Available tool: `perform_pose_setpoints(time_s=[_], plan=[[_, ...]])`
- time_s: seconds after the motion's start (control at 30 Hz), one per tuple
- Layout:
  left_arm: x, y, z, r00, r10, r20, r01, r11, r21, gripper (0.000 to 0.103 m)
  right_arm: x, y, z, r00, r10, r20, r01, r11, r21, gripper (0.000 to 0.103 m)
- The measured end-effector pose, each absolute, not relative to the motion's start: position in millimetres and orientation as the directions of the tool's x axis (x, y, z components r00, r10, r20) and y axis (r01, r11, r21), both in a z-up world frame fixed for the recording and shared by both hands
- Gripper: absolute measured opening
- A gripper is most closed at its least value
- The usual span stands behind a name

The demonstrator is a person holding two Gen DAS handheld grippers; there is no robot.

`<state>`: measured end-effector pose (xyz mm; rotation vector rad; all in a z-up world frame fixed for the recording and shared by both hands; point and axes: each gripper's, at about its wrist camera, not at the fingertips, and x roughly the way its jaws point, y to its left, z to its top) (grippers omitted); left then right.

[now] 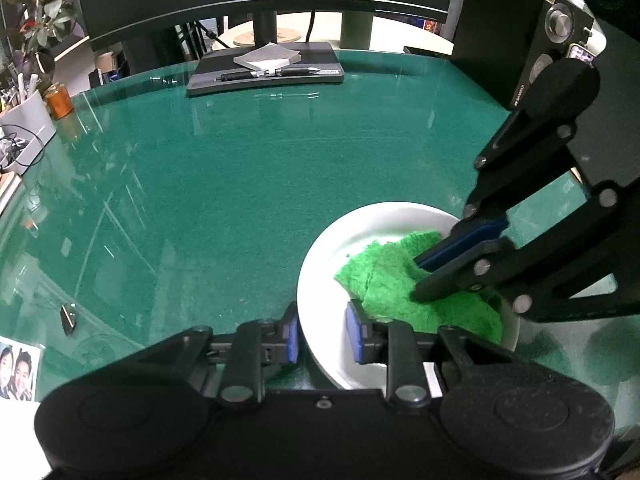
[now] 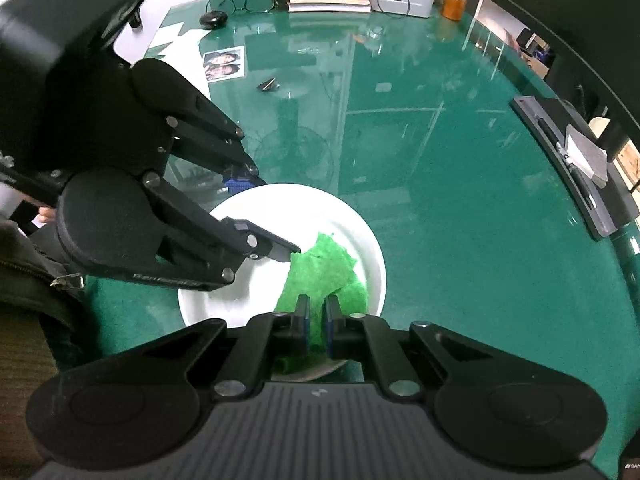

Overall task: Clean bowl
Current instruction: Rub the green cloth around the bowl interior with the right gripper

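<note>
we are in the middle of the wiping, as far as we can judge. the white bowl (image 1: 320, 264) sits on the green glass worktop (image 1: 240, 184) near the edge closest to us, on the side away from the photo (image 2: 223, 63) at the near left corner. our left gripper (image 1: 322, 334) straddles the bowl's near rim: one of its fingers (image 1: 291, 338) is outside the wall and the other inside, with a gap on each side of the rim, so they look spread a little wider than the wall and we cannot tell that they truly clamp it. it reads as a steadying hold.

our right gripper (image 2: 316, 318) has its fingers pressed together on the green cloth (image 2: 320, 268), pinching a fold of it. the cloth lies crumpled inside the bowl, against the wall away from the left gripper, and covers about half of the floor.

the part of the bowl that shows is plain white with no visible dirt, though glare washes out detail, so we cannot say how clean it is. we judge that the cloth is in place and gripped, and that what is left is rubbing round the remaining inner surface, then lifting the cloth out.
</note>
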<state>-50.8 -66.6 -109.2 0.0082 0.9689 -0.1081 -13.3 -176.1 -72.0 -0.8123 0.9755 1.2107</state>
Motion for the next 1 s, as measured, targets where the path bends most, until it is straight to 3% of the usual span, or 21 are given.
perform_pose_setpoints(time_s=[0.3,0.47,0.77,1.0], plan=[[-47.9,-67.4,-109.4,0.559,-0.076,-0.826,0.09,0.995,-0.031,0.028,-14.3,-160.7,-84.1,0.064,0.326,-0.943,-0.98,0.197,0.002,0.007],[-47.2,-68.2,-109.3,0.547,-0.09,-0.832,0.101,0.994,-0.042,0.029,-27.8,-159.0,-84.3,-0.058,0.331,-0.942,-0.978,0.172,0.121,0.007],[-53.5,-71.2,-108.6,0.538,-0.096,-0.837,0.132,0.991,-0.029,0.023,-25.7,-154.4,-81.1,0.146,0.278,-0.95,-0.983,0.151,-0.106,0.006],[-52.2,-72.8,-109.1,0.539,-0.094,-0.837,0.133,0.991,-0.026,0.023,-24.8,-162.7,-75.3,0.113,0.3,-0.947,-0.988,0.133,-0.075,0.009]])
